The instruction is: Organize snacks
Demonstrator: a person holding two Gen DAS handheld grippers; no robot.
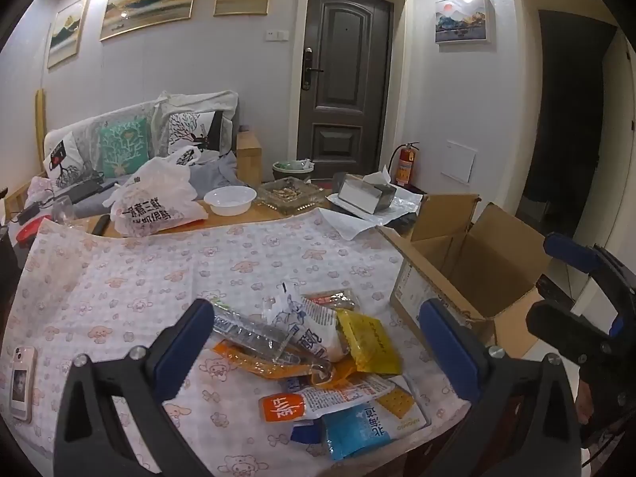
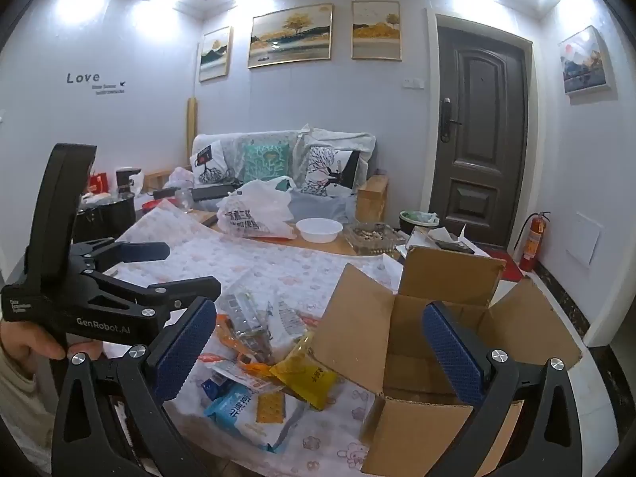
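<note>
The left gripper (image 1: pixel 318 342) is hovering over a heap of snack packets (image 1: pixel 318 357) with its blue fingers (image 1: pixel 183 342) spread wide apart and nothing between them. The heap is lying on the near part of the worktop (image 1: pixel 139 278), on a pink cartoon-print cloth, just beside an open cardboard box (image 1: pixel 469 274) that is standing at the worktop's right end. In the heap a yellow packet (image 1: pixel 371 342) is resting against a white printed pouch (image 1: pixel 314 330), a clear plastic wrapper (image 1: pixel 254 330) is lying across an orange one, and a blue-and-white cracker bag (image 1: pixel 365 425) is sitting nearest the edge.

The right gripper (image 2: pixel 318 353) is hanging above the box (image 2: pixel 437 318), its fingers (image 2: pixel 453 349) also standing wide open and empty; the box interior is looking bare where it is visible. A phone (image 1: pixel 22 381) is lying flat at the cloth's left edge. Farther back, a white plastic bag (image 1: pixel 155 202), a white bowl (image 1: pixel 229 199) and a glass ashtray (image 1: pixel 290 194) are sitting on the bare wood
</note>
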